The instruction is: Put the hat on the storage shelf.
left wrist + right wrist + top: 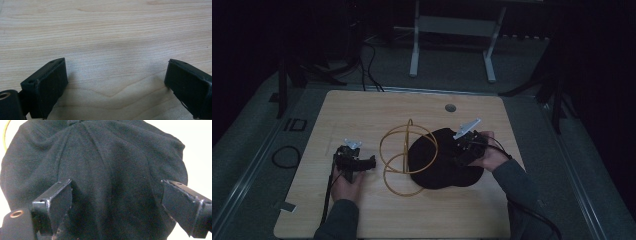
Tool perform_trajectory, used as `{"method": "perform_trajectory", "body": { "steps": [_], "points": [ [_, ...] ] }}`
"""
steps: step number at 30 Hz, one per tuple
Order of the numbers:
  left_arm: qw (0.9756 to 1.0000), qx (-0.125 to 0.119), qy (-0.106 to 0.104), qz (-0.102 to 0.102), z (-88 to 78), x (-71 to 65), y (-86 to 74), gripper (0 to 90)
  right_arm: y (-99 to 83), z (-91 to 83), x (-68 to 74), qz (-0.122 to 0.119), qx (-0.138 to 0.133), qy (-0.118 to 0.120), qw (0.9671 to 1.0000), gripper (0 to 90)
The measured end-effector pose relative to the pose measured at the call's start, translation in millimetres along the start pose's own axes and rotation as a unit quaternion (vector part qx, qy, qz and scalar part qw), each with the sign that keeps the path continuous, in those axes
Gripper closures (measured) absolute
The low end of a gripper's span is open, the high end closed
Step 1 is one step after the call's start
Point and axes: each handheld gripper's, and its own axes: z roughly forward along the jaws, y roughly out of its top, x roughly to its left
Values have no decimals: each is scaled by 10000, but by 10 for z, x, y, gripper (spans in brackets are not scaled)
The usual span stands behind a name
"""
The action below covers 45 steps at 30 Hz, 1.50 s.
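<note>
Black fleece cap [443, 160] lies flat right of table [362, 107] centre, soft matte fabric, seams running to a top button, its left edge touching the yellow wire stand [406, 152]. Your right gripper [116, 205] sits over it, jaws wide apart, gripping nothing. Your left gripper [116, 86] hovers over bare wood on the left, jaws apart.

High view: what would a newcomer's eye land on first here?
Probably the yellow wire frame, loops crossing, standing mid-table, with a black fabric hat lying against its right side. The right gripper sits over the hat with jaws wide open, nothing pinched. The left gripper rests open on bare wooden table left of the frame.
</note>
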Motion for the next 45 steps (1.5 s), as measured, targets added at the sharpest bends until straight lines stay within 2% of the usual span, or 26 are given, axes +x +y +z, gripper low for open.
{"method": "perform_trajectory", "body": {
  "steps": [7, 10, 13, 14, 20, 22, 26, 29, 30, 35, 40, 45],
  "points": [
    [10000, 1, 3, 10, 0, 1, 0, 42, 28, 54, -91, -72, 73, 141, 9998, 95],
    [10000, 8, 3, 11, -1, 1, 0, 41, 32, 107, -150, -60, 203, 206, 9996, 95],
    [10000, 11, 0, 12, -2, 2, 0, 42, 34, 157, -181, -66, 298, 376, 9988, 96],
    [10000, 11, 0, 11, -1, 2, 0, 42, 36, 175, -183, -60, 353, 504, 9981, 98],
    [10000, 11, -5, 11, -1, 1, 1, 42, 57, 236, -177, -76, 473, 503, 9976, 142],
    [10000, 12, -5, 11, -1, 1, 0, 42, 69, 268, -173, -96, 580, 471, 9972, 214],
    [10000, 11, -5, 11, -1, 0, 0, 42, 80, 273, -176, -106, 604, 420, 9972, 281],
    [10000, 9, -5, 8, -1, 0, 1, 42, 82, 288, -177, -120, 708, 454, 9964, 382],
    [10000, 9, -6, 7, -1, 0, 0, 42, 85, 292, -173, -121, 737, 398, 9964, 414],
    [10000, 9, -4, 8, -1, 0, 0, 42, 104, 300, -157, -167, 831, 429, 9955, 664],
    [10000, 11, -5, 11, -1, 1, 0, 42, 118, 293, -144, -174, 874, 392, 9953, 810],
    [10000, 11, -5, 11, -1, 1, 1, 42, 136, 229, -152, -125, 796, 418, 9959, 844]
  ]
}}
